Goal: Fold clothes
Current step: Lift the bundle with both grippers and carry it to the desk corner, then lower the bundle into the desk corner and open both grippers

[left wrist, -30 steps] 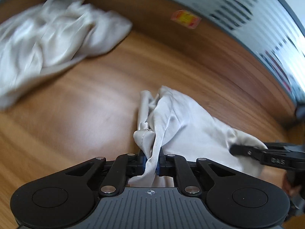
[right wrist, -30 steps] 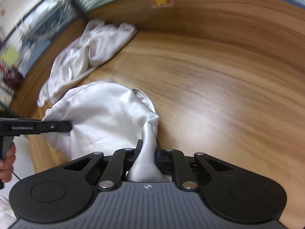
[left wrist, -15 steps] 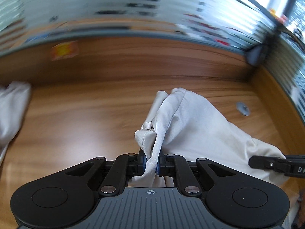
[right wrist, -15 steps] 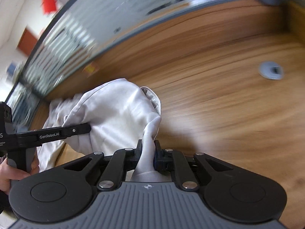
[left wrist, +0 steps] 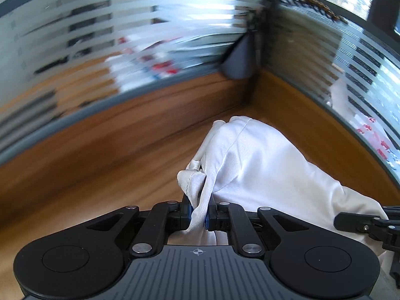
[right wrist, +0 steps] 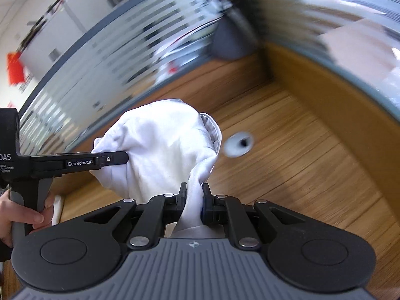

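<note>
Gone from both views is the crumpled pile of white cloth that lay at the far side a second ago; we now face the corner where two striped glass partitions meet.

From the left wrist we see our left tongs (left wrist: 199,212) clenched on a bunched edge of the white garment (left wrist: 257,165). It billows away from the pads toward the right, lifted above the wooden table (left wrist: 100,165), and reaches the tip of our right tongs (left wrist: 350,221), seen edge-on at the right border. A dark grey object (left wrist: 240,60) hangs at the corner post, too blurred for us to identify.

From the right wrist we see our right tongs (right wrist: 192,203) clamped on another gathered fold of the same garment (right wrist: 162,140), which swells upward and to the left. Our left tongs (right wrist: 120,158) reach in from the left side, their tip against the cloth, with a hand (right wrist: 17,215) wrapped around the handle below. A round grey cable port (right wrist: 238,145) sits in the table (right wrist: 312,165) just right of the cloth. Both views are smeared by motion.
</note>
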